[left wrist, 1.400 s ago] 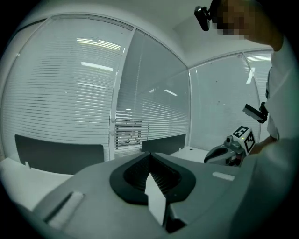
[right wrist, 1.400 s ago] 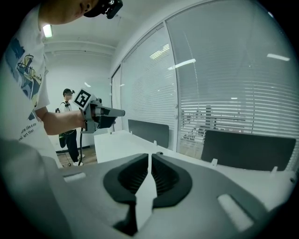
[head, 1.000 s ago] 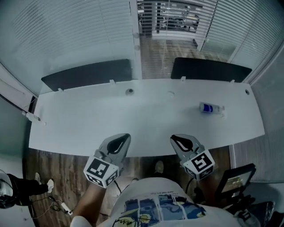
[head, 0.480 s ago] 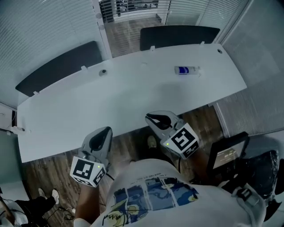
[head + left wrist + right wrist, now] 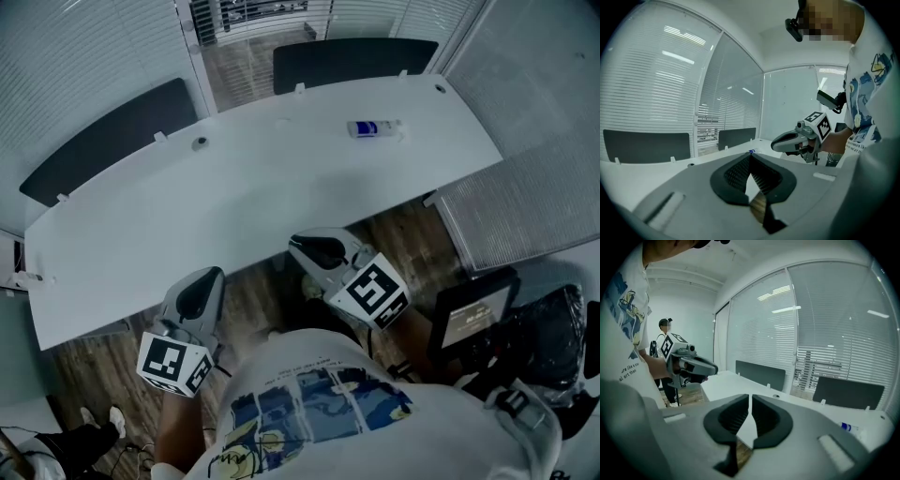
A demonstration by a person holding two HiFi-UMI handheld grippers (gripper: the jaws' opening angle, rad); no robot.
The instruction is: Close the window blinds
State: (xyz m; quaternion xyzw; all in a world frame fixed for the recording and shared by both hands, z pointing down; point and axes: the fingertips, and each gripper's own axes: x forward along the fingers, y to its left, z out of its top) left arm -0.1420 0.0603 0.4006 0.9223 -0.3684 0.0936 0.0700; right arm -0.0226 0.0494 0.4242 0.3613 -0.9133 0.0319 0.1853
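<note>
The tabletop (image 5: 244, 197) is a long, smooth white slab with a bowed near edge and rounded corners. Two flat dark screen panels (image 5: 108, 141) stand on clips along its far edge, and a small round grommet (image 5: 199, 143) sits close to that edge. A small clear bottle (image 5: 373, 128) with a blue label lies on its side towards the tabletop's right end.

The window blinds (image 5: 84, 56), fine pale horizontal slats, hang behind the tabletop's far edge and wrap round its right end. In the bay behind the gap between the panels the slats let darker shapes show through.

Both tools are held off the tabletop's near edge, over wood-plank floor (image 5: 403, 234). The left tool (image 5: 208, 279) is clenched with nothing between its ribbed black pads. The right tool (image 5: 298, 246) is likewise closed on nothing. Each is a grey, rounded shell. The tabletop between its near edge and the panels is open apart from the bottle.

Only the head view shows the floor and the tabletop's whole outline. Only the right gripper view shows a second person (image 5: 665, 348) standing beyond the tabletop's left end.
</note>
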